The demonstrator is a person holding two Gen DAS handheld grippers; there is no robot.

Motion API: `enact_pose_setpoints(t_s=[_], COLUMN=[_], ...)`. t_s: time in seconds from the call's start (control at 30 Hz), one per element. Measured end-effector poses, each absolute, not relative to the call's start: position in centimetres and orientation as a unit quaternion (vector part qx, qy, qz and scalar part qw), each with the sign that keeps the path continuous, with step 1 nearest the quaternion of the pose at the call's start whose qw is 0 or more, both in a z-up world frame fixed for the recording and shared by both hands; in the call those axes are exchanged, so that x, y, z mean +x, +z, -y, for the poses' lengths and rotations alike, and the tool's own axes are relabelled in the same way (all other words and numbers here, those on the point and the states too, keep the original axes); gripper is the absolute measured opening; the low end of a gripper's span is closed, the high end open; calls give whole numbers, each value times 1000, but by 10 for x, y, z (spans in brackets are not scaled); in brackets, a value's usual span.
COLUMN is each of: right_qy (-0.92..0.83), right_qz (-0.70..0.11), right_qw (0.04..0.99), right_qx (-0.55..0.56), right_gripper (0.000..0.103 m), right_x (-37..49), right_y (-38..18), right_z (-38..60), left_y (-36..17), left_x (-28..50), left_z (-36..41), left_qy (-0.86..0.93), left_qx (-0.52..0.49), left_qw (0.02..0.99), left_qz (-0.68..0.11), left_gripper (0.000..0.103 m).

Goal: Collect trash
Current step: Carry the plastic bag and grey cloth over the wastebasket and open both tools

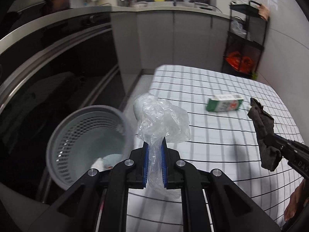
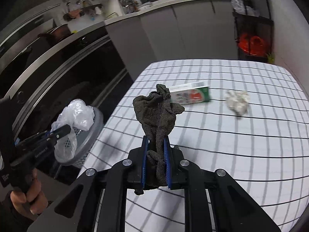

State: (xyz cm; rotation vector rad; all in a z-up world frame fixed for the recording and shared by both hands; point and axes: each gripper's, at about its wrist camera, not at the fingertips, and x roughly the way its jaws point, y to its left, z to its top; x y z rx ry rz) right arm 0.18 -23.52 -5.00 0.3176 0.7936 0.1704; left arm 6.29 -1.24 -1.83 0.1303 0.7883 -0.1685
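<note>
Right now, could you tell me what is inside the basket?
The basket holds a few pale scraps at the bottom; the left gripper and its plastic bag cover part of the inside.

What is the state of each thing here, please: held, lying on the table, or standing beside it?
Left tongs: shut on plastic bag.
Plastic bag: crumpled, held up near the bin.
Right tongs: shut on rag.
Rag: dark, bunched, held above the table.
Bin: upright beside the table, some trash inside.
Carton: lying on its side on the table.
Paper wad: crumpled, lying on the table.
Table: covered with a checked cloth.
</note>
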Motion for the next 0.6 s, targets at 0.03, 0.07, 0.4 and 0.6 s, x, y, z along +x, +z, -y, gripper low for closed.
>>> enact_pose_setpoints(t_s=[0.03, 0.07, 0.4, 0.6], right_qy=[90, 98, 170, 206], right_qz=[-384, -384, -385, -396], right_qw=[906, 905, 900, 890], right_qx=[155, 156, 113, 94], right_gripper=[15, 15, 15, 15], right_x=[6, 10, 62, 96], right_y=[-50, -49, -41, -48], right_z=[223, 211, 91, 42], left_y=[-18, -17, -26, -43], left_x=[64, 65, 98, 114], left_z=[2, -8, -99, -134], left_qy=[-74, -66, 9, 33], left_qx=[62, 61, 31, 18], left_qw=[919, 920, 929, 921], left_qz=[-382, -381, -369, -387], left_gripper=[12, 12, 12, 12])
